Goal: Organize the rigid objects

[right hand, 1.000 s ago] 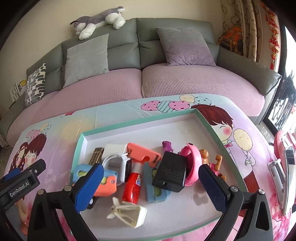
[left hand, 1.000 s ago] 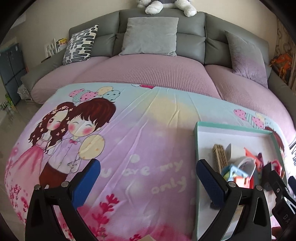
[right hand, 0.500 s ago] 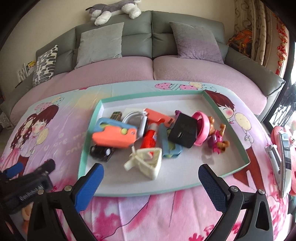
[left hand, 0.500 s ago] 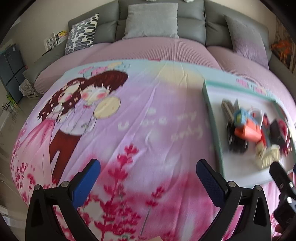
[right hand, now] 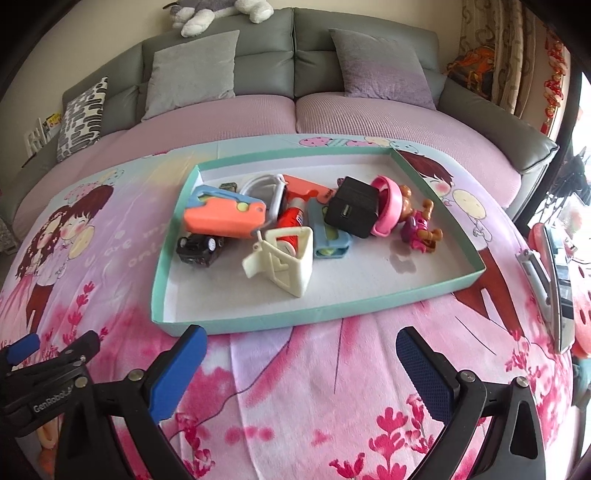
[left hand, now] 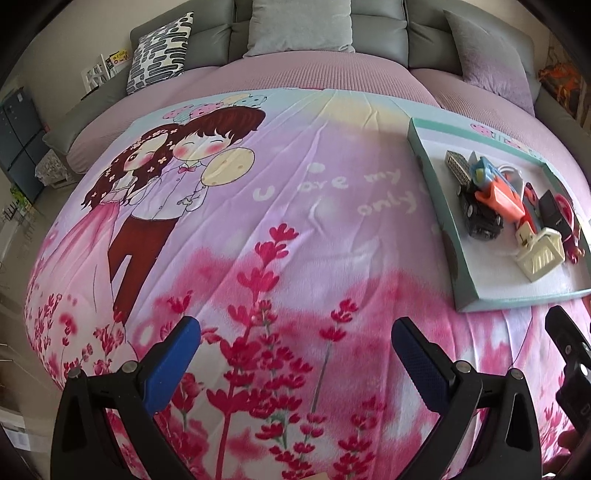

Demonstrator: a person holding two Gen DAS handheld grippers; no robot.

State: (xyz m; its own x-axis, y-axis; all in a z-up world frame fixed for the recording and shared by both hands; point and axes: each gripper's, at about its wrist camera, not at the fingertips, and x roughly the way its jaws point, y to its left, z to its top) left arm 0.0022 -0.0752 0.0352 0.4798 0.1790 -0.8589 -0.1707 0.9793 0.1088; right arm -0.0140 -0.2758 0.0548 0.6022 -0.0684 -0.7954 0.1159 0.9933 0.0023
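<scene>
Nearest to us, our right gripper [right hand: 301, 363] hangs over the pink flowered part of the blanket [right hand: 332, 387], its blue-padded jaws spread wide with nothing between them, just short of the near edge of the tray [right hand: 258, 320]. Our left gripper [left hand: 295, 354] is likewise wide apart and empty, over the blanket's near left part, well apart from the tray; in the right wrist view it shows at the lower left.

The shallow teal-walled tray lies on the right half of the blanket, and all the small rigid things sit in it, bunched toward its far left part, while its near part is bare white floor. Closest to the near edge stands a cream plastic clip [right hand: 284, 258], tilted. To its left a black toy car [right hand: 199, 247] rests near the tray's left wall, and an orange and blue toy [right hand: 223, 216] lies partly over it. Behind the clip is a red tube [right hand: 291, 221], beside a light blue case [right hand: 330, 240]. A black charger block [right hand: 354, 212] leans on that case and touches a pink ring-shaped toy [right hand: 389, 208]. Just right of the ring lies a small dog figure [right hand: 421, 225] in pink, on its side. Farther back are a white carabiner-like loop [right hand: 264, 190] and an orange flat piece [right hand: 306, 186].

Beyond the blanket's far edge runs a sofa [right hand: 258, 114] with a mauve seat cover and grey cushions, with a plush toy [right hand: 218, 11] on its back.
</scene>
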